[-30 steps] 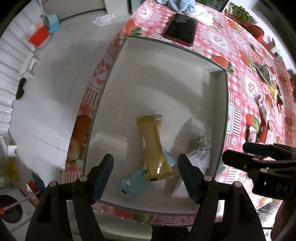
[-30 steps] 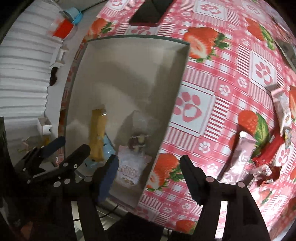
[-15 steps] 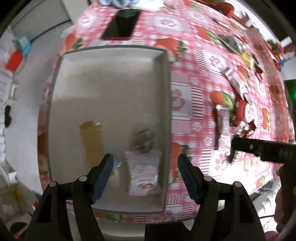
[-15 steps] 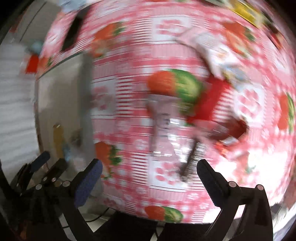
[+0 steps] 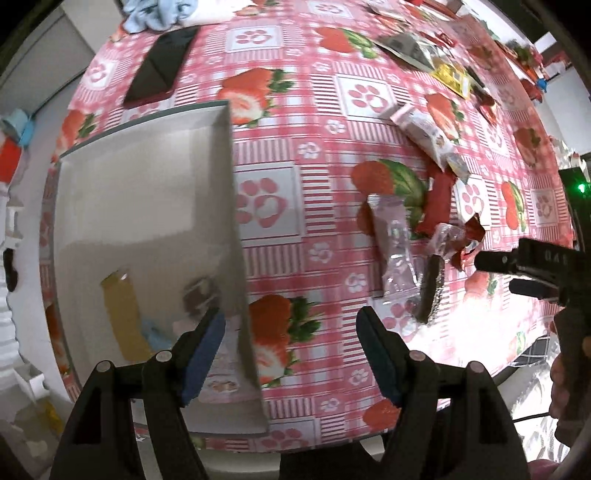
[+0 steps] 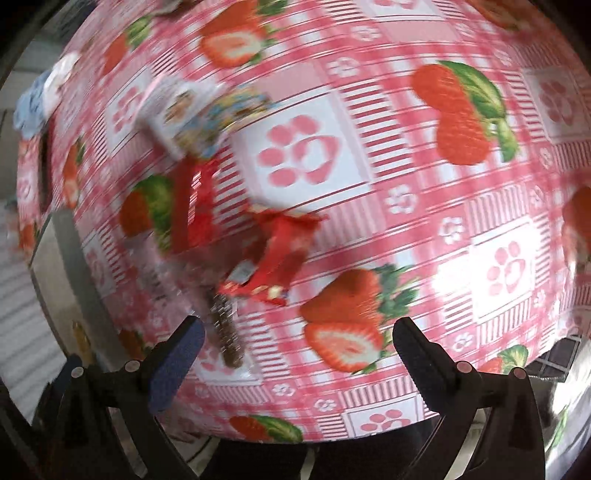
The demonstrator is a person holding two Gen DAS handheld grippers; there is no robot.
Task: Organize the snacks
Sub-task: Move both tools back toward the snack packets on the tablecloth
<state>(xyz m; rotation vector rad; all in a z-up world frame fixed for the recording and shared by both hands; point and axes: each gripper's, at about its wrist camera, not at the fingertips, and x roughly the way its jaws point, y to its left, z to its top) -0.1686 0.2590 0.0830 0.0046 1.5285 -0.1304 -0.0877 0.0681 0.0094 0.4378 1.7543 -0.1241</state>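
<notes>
Spread across the whole table is a red-and-white checked tablecloth (image 5: 325, 206) printed with strawberries and paw marks, and everything is being played out on top of it. At its left side a shallow grey tray (image 5: 147, 177) is seen, with a yellow packet (image 5: 122, 314), a pale blue one beside it and a whitish pouch (image 5: 218, 373) lying at its near end; a brown, clear-wrapped sweet is tucked against the tray's right wall. Beyond the tray a dark phone (image 5: 159, 68) is laid flat, and a light blue cloth (image 5: 147, 16) is bunched at the far edge.

Right of the tray, well apart from it, a loose cluster of snacks is scattered on the cloth: a pink wrapper (image 5: 393, 243), a red stick pack (image 5: 437, 199) touching it, a dark brown bar (image 5: 430, 288) just beside the pink one, crumpled red wrappers (image 5: 469, 236), and a long pale pack (image 5: 424, 131) further back. More packets are strewn toward the far end.

The left gripper (image 5: 290, 349) is held over the tray's right wall, pointing down, jaws parted with nothing between the pads. The right gripper (image 6: 299, 349) is seen in a heavily blurred view, jaws spread wide and empty above a printed strawberry, with the dark bar (image 6: 227, 332) near its left finger and the red wrappers (image 6: 277, 254) just beyond. From the left camera the right gripper (image 5: 524, 269) is caught beside the snack cluster, gripped by a hand (image 5: 569, 384).
</notes>
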